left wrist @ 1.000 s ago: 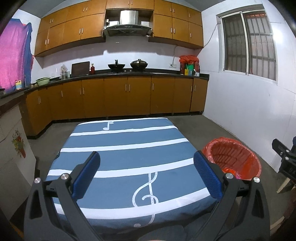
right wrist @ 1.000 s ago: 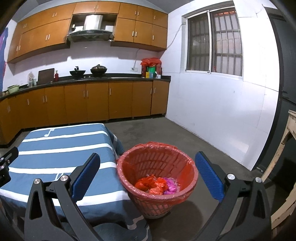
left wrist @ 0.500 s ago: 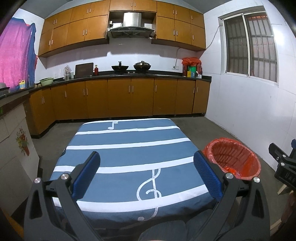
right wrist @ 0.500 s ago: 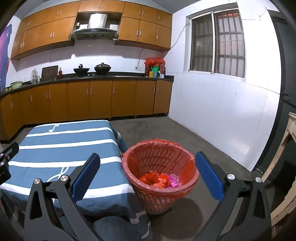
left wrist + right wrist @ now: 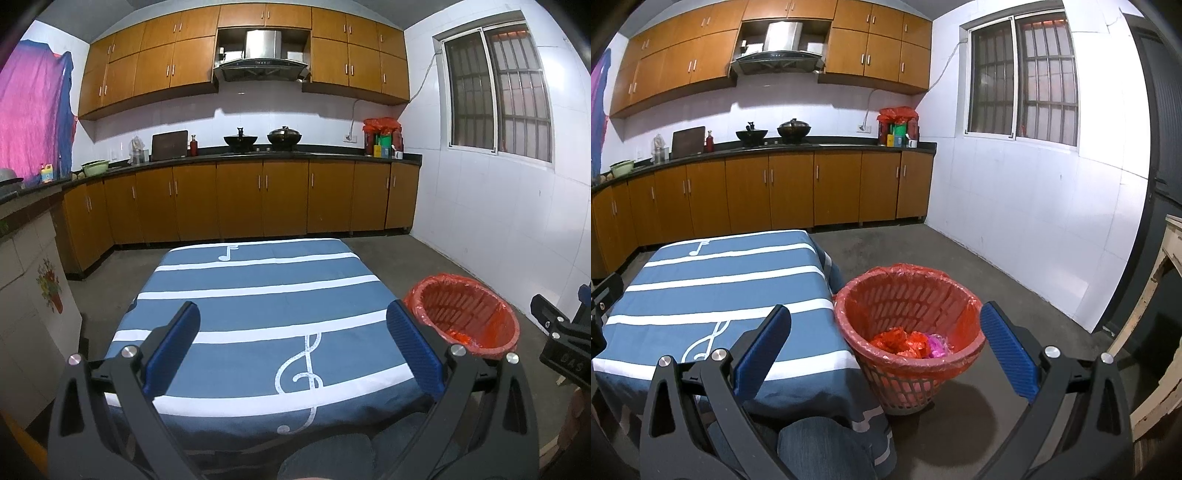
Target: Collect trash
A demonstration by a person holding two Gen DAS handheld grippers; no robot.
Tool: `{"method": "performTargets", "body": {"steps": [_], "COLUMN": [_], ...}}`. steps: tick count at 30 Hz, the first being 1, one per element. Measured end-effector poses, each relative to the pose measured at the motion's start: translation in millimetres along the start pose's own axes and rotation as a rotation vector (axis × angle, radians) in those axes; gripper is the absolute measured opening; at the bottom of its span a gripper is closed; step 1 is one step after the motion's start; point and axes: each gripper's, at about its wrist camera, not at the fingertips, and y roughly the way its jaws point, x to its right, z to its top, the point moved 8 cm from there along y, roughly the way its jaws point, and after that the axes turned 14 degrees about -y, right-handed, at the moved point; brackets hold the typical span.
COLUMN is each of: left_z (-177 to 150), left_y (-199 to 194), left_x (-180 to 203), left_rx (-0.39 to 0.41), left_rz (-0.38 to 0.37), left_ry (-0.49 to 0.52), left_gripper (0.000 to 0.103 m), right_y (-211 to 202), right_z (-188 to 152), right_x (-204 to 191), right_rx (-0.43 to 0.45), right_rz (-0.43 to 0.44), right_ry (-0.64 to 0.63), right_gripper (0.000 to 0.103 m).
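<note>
My left gripper (image 5: 293, 345) is wide open and holds nothing, low in the frame over the blue striped table (image 5: 258, 291). My right gripper (image 5: 886, 345) is wide open and empty too. The red bin (image 5: 908, 332) sits mid-frame beside the table, with crumpled trash (image 5: 910, 343) inside.

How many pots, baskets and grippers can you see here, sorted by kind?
Pots on the stove: 2
Red lined basket: 1
Grippers, both open: 2, left gripper, right gripper
Total: 5
</note>
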Motion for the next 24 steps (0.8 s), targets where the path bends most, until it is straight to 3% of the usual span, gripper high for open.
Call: {"method": "performTargets", "body": {"steps": [24], "left_z": [-8.1], "left_y": [-8.2], "left_x": [-0.2], "left_rx": [-0.006], "left_rz": [0.025], "left_ry": [0.000], "left_gripper": [0.099], "right_y": [-3.7], "right_z": [-2.9], "right_x": [-1.0], "right_rx": [-0.020], "right_rz": [0.016], "right_ry": [0.008], "right_gripper": [0.101]}}
